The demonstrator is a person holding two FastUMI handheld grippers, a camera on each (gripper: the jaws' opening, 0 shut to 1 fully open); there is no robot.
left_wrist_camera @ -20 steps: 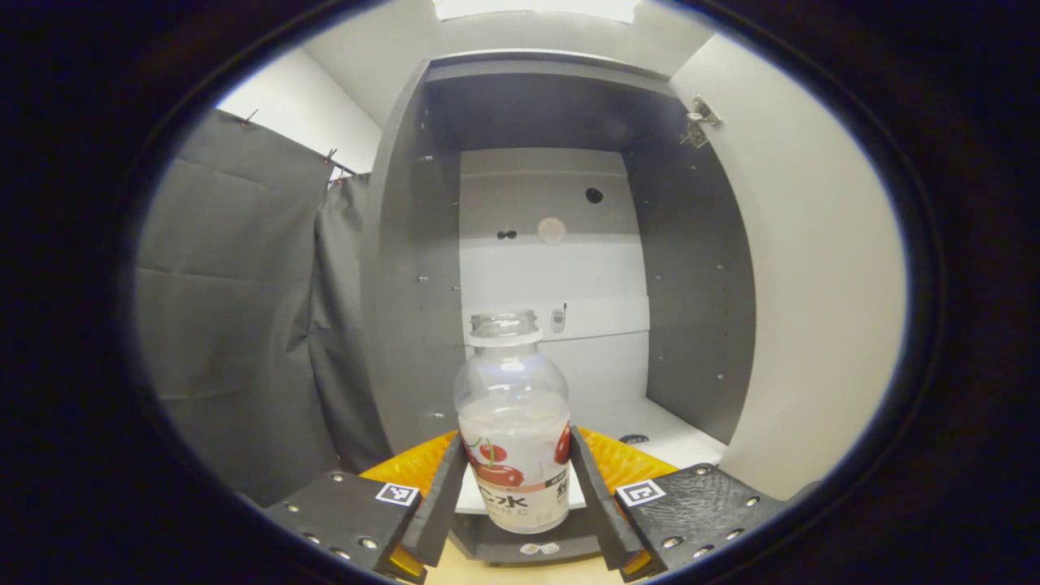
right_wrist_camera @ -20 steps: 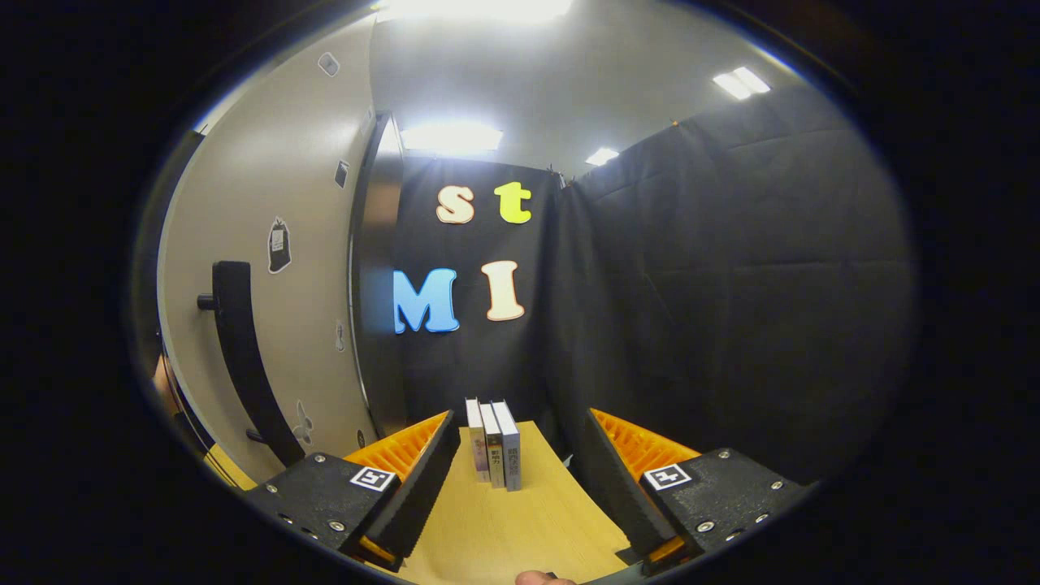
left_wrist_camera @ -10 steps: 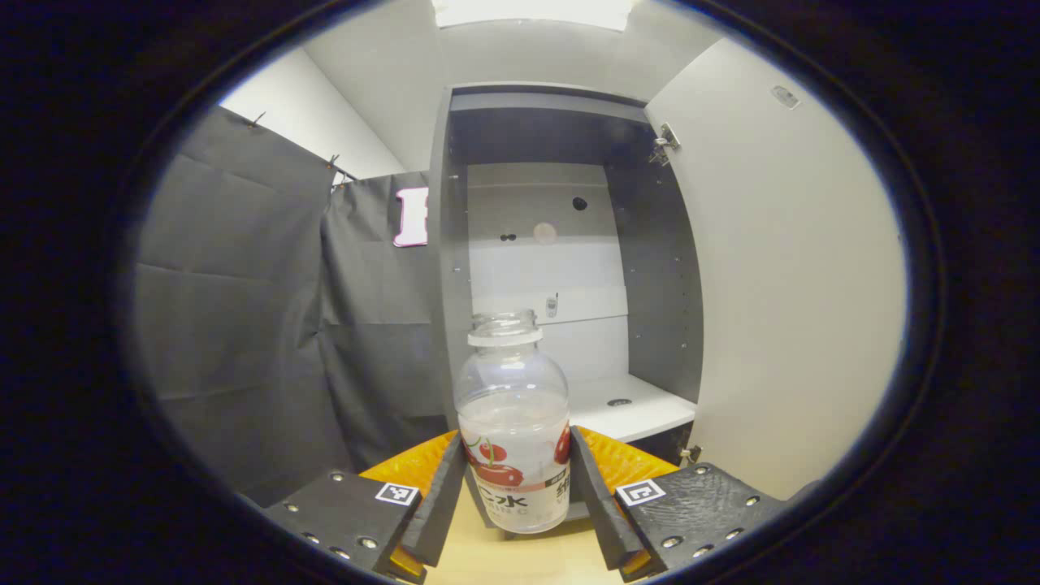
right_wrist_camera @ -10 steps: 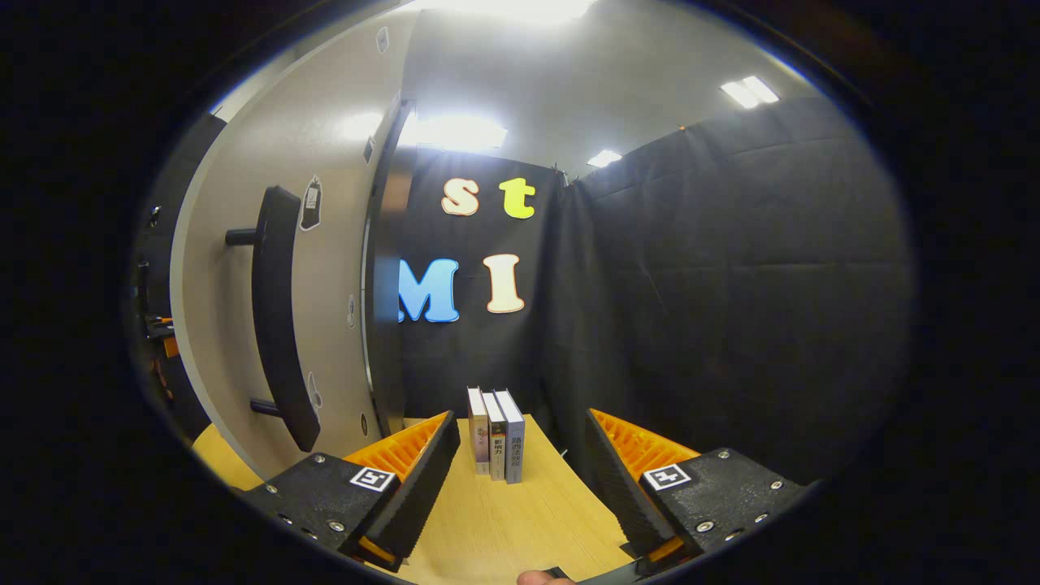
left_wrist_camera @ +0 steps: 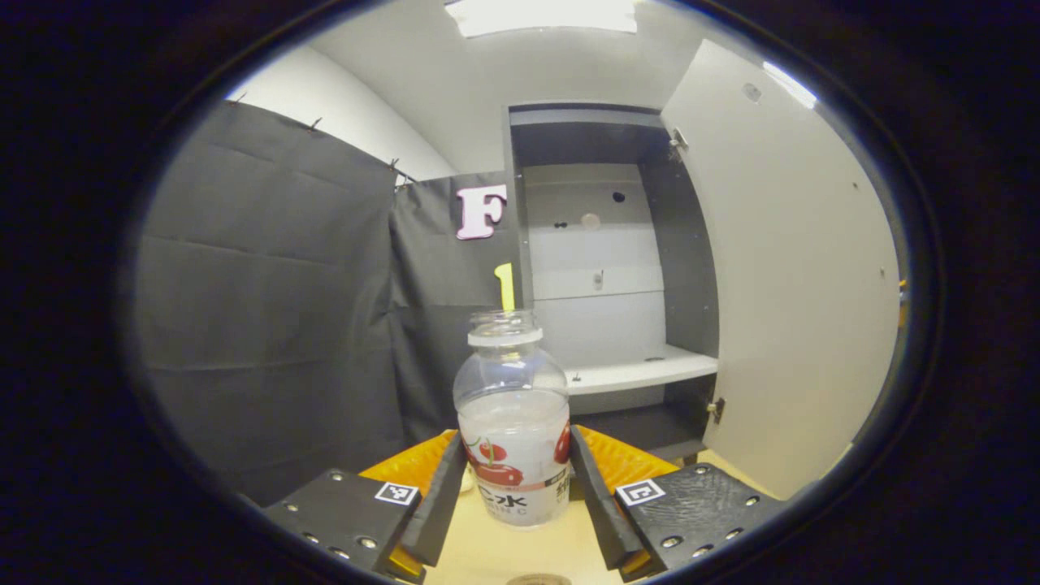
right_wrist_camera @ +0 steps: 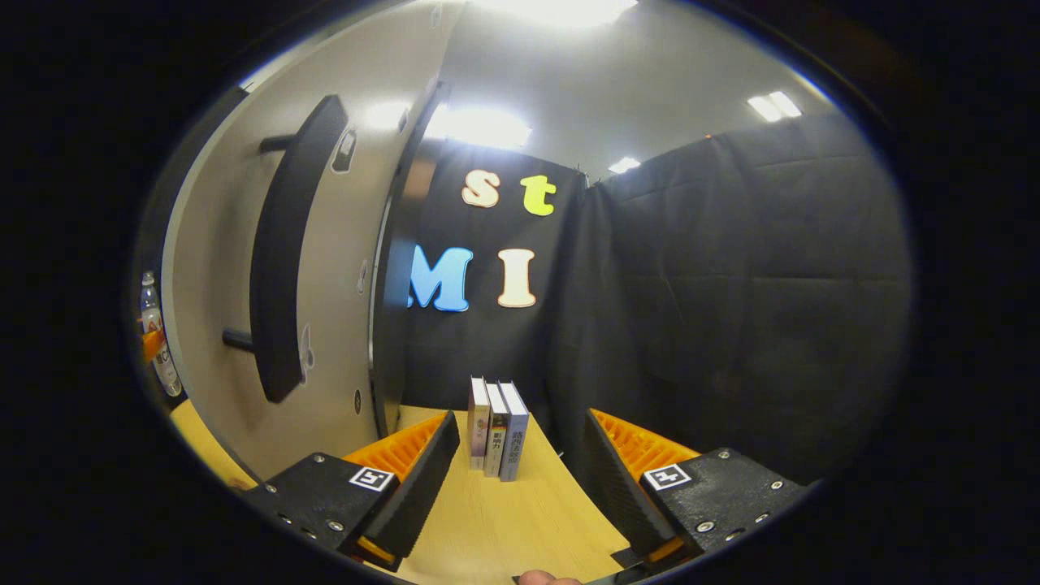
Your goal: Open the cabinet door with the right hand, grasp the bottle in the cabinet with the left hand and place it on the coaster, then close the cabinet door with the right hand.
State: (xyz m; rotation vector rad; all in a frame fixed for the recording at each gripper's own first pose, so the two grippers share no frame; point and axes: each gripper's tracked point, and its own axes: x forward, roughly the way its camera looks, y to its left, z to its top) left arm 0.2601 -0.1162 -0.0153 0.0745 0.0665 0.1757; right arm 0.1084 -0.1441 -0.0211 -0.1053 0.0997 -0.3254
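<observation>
Bottle, clear with no cap and a cherry label, upright between the left gripper jaws, both pressing on its lower sides, above the desk and out in front of the cabinet. Door swung wide open on the right. Shelf inside bare and white. A round edge at the very bottom, maybe the coaster, too cut off to be sure. Likely step: carrying to the coaster, then setting down. Could go wrong: no cap, so a tilt may spill the water inside; grip low on a smooth round body, so a slip or a lean is possible; set down off the middle, could tip. In the left gripper view: inside of the cabinet and the close grip. In the right gripper view: front of the door with its long dark handle, three books standing on the desk, the same bottle tiny at the far left edge, and right gripper jaws wide apart, holding nothing, a fingertip at the bottom.
</observation>
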